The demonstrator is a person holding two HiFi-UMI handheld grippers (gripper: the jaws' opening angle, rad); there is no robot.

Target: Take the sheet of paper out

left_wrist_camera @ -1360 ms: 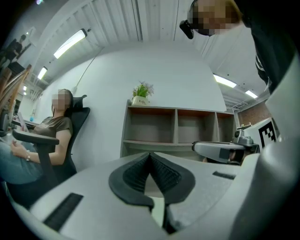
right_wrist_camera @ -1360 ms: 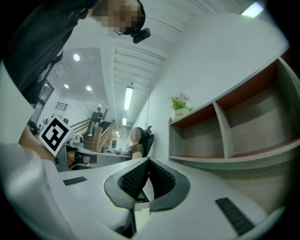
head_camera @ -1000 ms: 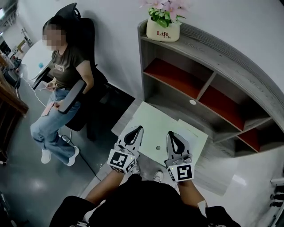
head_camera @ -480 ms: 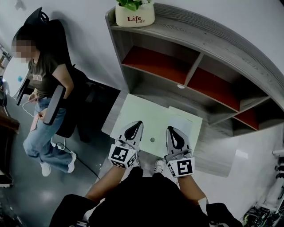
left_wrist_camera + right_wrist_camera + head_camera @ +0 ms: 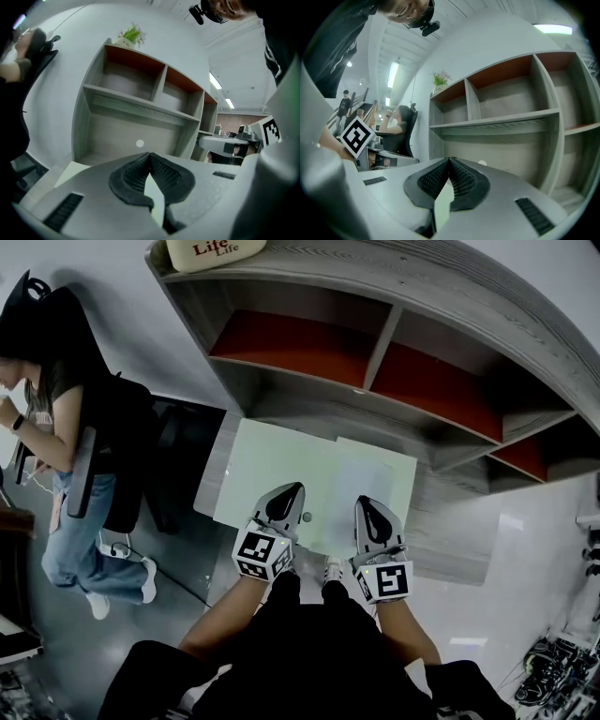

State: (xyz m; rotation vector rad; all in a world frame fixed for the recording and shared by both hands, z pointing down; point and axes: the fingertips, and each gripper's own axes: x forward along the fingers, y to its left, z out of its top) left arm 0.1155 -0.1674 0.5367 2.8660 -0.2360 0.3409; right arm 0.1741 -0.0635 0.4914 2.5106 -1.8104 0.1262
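Seen from above, the wearer's two bare forearms (image 5: 230, 615) reach forward, each hand gripping a set of tongs. The left tongs (image 5: 291, 487) and the right tongs (image 5: 368, 502) lie side by side, a little apart, both pointing away from the body. Each carries a cube with black-and-white square markers at its near end.

In the left gripper view, the left tongs (image 5: 149, 155) are fully closed: the dark ribbed pads meet at the tips and grip nothing. In the right gripper view, the right tongs (image 5: 450, 160) are closed in the same way and are also empty.

Both tongs are over the near edge of a small pale green table (image 5: 258, 460). The sheet of paper (image 5: 375, 470) lies flat on this table, just ahead of the right tongs and to the right of the left tongs. It covers the table's right part, and neither set of tongs touches it.

Beyond the table, straight ahead of both tongs, stands a grey wooden shelf unit (image 5: 380, 334) with open compartments backed in orange-red. On its top, ahead and to the left of the left tongs, sits a cream pot (image 5: 211, 249) printed with the word "Life".

Well off to the left of the left tongs, a seated person (image 5: 56, 418) occupies a black office chair (image 5: 131, 456).
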